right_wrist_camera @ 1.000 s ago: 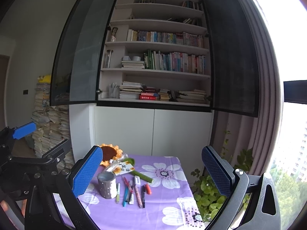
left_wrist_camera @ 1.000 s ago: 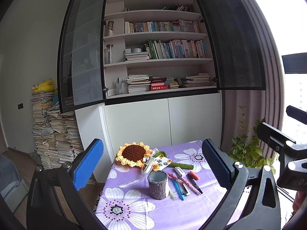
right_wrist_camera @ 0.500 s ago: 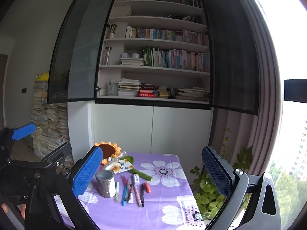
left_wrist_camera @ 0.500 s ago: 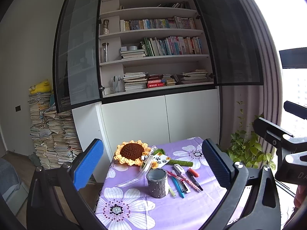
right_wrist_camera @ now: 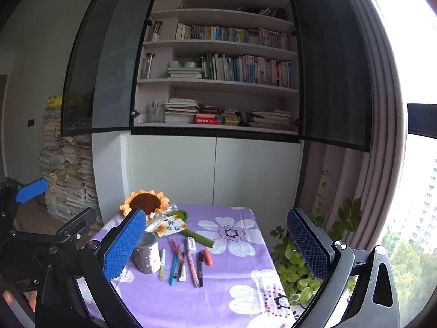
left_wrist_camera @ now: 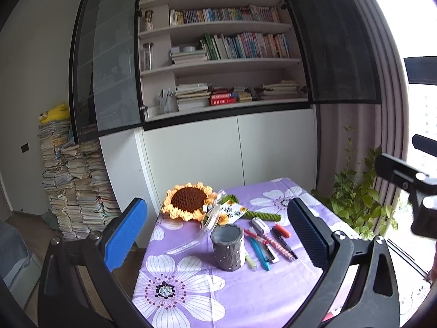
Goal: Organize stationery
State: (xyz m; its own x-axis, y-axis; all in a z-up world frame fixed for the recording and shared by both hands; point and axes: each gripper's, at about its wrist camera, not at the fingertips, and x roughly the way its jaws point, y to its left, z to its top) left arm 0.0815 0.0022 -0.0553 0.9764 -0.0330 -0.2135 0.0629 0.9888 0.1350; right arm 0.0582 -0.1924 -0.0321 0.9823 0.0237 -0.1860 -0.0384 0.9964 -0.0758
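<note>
My left claw (left_wrist_camera: 215, 235) and right claw (right_wrist_camera: 215, 242) both hang w/ fingers spread wide, nothing held, above the near edge of the counter (right_wrist_camera: 240, 295). Grey pen cup (left_wrist_camera: 227, 247) stands upright mid-counter, pens (right_wrist_camera: 181, 262) lying in a row just right of it. Left view looks into the cup's mouth; right view doesn't, but shows green plant (right_wrist_camera: 295, 262) right of counter more fully. Crochet sunflower (left_wrist_camera: 188, 201) at far left.

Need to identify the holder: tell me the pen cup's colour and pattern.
Dark grey cup with small pale dots; clearest in the left wrist view.
</note>
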